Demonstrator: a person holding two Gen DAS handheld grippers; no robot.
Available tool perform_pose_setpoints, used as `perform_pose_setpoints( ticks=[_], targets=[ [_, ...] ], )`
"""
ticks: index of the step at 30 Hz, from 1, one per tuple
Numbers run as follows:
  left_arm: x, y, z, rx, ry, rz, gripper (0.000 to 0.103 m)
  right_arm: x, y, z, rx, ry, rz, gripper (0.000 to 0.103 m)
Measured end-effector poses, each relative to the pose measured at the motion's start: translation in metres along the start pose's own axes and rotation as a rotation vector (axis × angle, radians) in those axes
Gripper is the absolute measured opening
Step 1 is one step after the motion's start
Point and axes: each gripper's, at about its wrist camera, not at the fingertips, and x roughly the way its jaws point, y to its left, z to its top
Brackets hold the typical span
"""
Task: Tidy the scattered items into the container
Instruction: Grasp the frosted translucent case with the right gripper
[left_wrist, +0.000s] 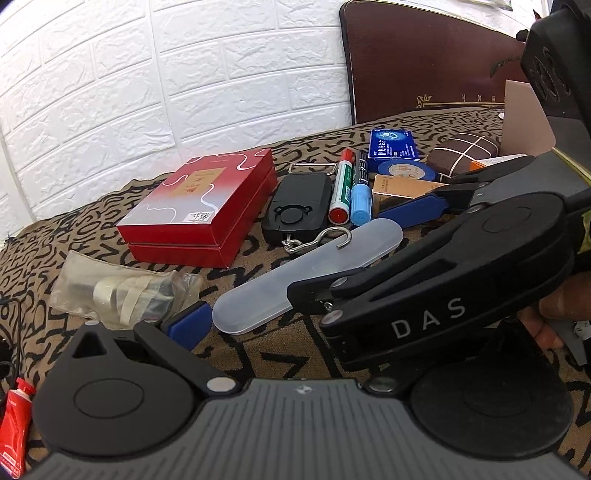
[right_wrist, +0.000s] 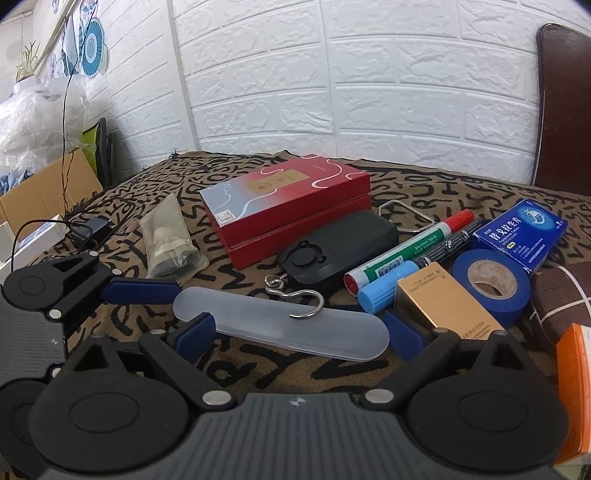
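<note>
A frosted oblong plastic case (right_wrist: 280, 325) (left_wrist: 306, 273) lies on the patterned cloth, with the hook of a black hanging scale (right_wrist: 340, 251) (left_wrist: 299, 206) resting on it. My right gripper (right_wrist: 299, 336) is open, its blue fingers on either side of the case. My left gripper's left finger (left_wrist: 186, 325) sits beside the case's near end; the right gripper's body (left_wrist: 443, 288) hides its other finger. The jaws look open. Red and blue markers (right_wrist: 406, 254), a gold box (right_wrist: 443, 306), blue tape (right_wrist: 491, 284), a blue medicine box (right_wrist: 524, 232) and a red box (right_wrist: 288, 199) lie around.
A clear bag of parts (right_wrist: 171, 240) (left_wrist: 122, 291) lies left. A brown pouch (right_wrist: 561, 302), an orange box (right_wrist: 576, 387), a cardboard box (right_wrist: 44, 192) and a charger (right_wrist: 92, 229) are at the edges. A dark chair back (left_wrist: 424, 62) stands behind. A red tube (left_wrist: 14, 428) lies near left.
</note>
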Motion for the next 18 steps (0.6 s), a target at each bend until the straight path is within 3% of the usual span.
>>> perform_pose_setpoints(
  ticks=[7, 8, 10, 11, 13, 16, 18],
  targets=[
    [0.001, -0.005, 0.000, 0.030, -0.013, 0.015, 0.103, -0.003, 0.000, -0.003, 0.008, -0.005, -0.008, 0.096],
    [0.000, -0.006, 0.000, 0.036, -0.016, 0.013, 0.100, -0.004, 0.000, -0.005, 0.006, -0.010, -0.005, 0.093],
    [-0.003, -0.011, 0.000, 0.062, -0.032, -0.005, 0.088, -0.008, 0.003, -0.007, 0.002, -0.017, 0.019, 0.074],
    [-0.005, -0.016, 0.000, 0.081, -0.043, -0.017, 0.079, -0.010, 0.004, -0.008, 0.006, -0.021, 0.033, 0.073],
    [-0.009, -0.026, -0.002, 0.129, -0.061, -0.020, 0.072, -0.011, 0.008, -0.009, 0.002, -0.020, 0.048, 0.072],
    [-0.012, -0.031, -0.002, 0.145, -0.075, 0.011, 0.072, -0.010, 0.009, -0.009, -0.001, -0.017, 0.044, 0.072],
    [-0.013, -0.022, -0.003, 0.097, -0.060, 0.011, 0.084, -0.010, 0.010, -0.009, -0.003, -0.015, 0.049, 0.075]
  ],
)
